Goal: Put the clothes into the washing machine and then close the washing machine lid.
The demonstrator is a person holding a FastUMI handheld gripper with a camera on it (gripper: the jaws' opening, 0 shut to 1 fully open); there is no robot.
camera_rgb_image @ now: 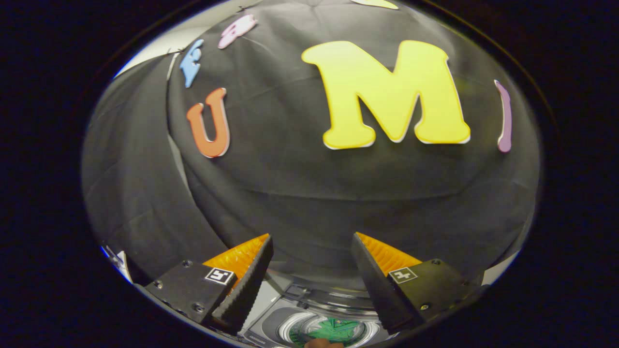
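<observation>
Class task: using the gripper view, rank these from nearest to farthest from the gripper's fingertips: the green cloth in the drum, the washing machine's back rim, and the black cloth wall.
The gripper is open, holding nothing.
1. Washing machine's back rim: between the fingers, just below the tips.
2. Green cloth: lower, down inside the drum.
3. Black cloth wall: beyond the fingers, behind the machine.

Your tongs [312, 251] stand apart with nothing between them; their inner pads [246, 285] look like ribbed, matt rubber, and the blocks behind are matt hard plastic with small screws. Beyond them, the booth wall [300, 193] is matt, creased cloth. Below and between the fingers, the washing machine [290, 309] shows smooth grey plastic and a glossy rim.
</observation>
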